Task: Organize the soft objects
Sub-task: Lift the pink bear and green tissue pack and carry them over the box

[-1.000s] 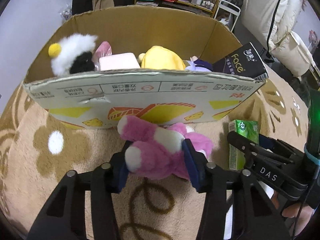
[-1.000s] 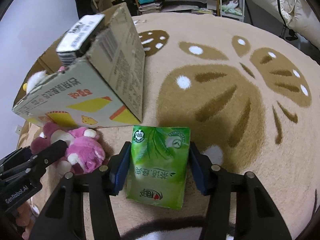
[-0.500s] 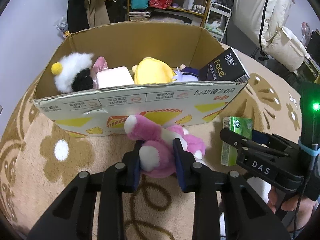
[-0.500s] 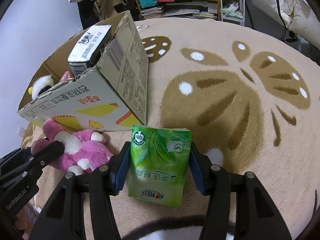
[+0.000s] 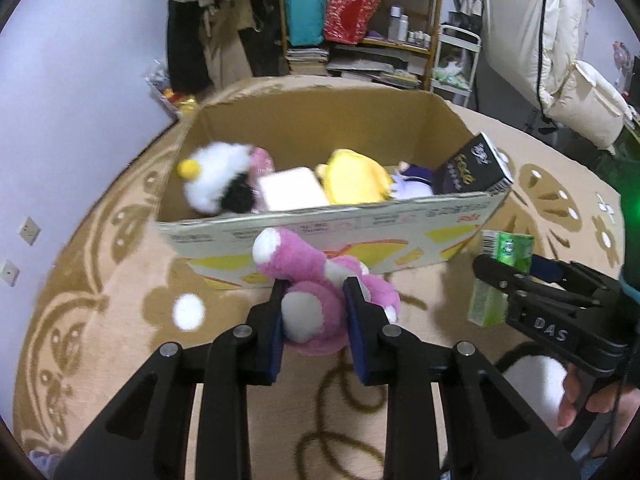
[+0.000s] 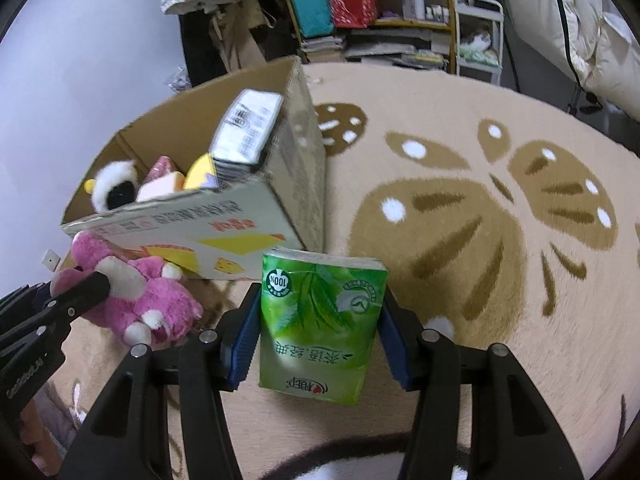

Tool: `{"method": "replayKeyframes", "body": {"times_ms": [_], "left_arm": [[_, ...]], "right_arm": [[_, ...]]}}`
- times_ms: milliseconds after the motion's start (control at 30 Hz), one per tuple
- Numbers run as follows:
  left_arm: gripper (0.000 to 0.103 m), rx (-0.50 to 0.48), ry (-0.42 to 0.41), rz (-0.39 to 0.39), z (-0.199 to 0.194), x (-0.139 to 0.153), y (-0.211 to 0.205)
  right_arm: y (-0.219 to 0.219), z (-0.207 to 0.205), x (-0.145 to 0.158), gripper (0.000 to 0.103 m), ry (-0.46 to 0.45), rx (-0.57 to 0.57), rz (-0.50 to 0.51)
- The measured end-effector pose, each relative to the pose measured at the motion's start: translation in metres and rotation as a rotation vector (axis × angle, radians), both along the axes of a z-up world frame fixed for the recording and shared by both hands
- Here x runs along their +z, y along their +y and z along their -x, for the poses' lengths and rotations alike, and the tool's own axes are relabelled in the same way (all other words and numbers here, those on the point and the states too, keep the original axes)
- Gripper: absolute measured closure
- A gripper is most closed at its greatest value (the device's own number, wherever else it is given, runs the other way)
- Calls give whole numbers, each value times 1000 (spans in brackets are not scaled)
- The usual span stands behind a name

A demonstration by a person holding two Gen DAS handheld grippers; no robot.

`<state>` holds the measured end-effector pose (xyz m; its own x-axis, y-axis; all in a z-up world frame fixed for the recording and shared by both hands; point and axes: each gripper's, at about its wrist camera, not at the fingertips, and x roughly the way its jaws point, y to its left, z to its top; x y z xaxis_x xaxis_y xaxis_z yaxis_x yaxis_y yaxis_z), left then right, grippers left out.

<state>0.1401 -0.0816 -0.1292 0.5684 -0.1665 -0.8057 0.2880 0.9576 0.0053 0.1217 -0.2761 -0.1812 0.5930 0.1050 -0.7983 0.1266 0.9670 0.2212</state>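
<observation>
My left gripper (image 5: 314,300) is shut on a pink plush toy (image 5: 320,292) and holds it above the carpet in front of the cardboard box (image 5: 332,228). The toy also shows in the right wrist view (image 6: 136,292). My right gripper (image 6: 316,320) is shut on a green tissue pack (image 6: 320,320), lifted beside the box's near right corner (image 6: 296,208); the pack also shows in the left wrist view (image 5: 500,276). The box holds a white-and-black plush (image 5: 216,184), a pink pack (image 5: 290,192), a yellow plush (image 5: 356,178) and a black tissue box (image 5: 472,168).
A beige carpet with a brown flower pattern (image 6: 460,208) covers the floor. A shelf with bags and bottles (image 5: 360,12) and hanging clothes stand behind the box. A white quilt (image 5: 568,60) lies at the far right. A purple wall (image 5: 80,80) is at the left.
My left gripper has closed on the pink plush toy and lifted it off the carpet. My right gripper has risen with the green tissue pack. Both views now look down into the box.
</observation>
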Motion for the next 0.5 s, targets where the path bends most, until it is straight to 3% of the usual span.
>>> {"method": "replayKeyframes", "body": {"times_ms": [500], "left_arm": [[81, 103, -161, -120, 13, 46, 36]], "right_arm": [[25, 24, 60, 46, -170, 72, 23]]}}
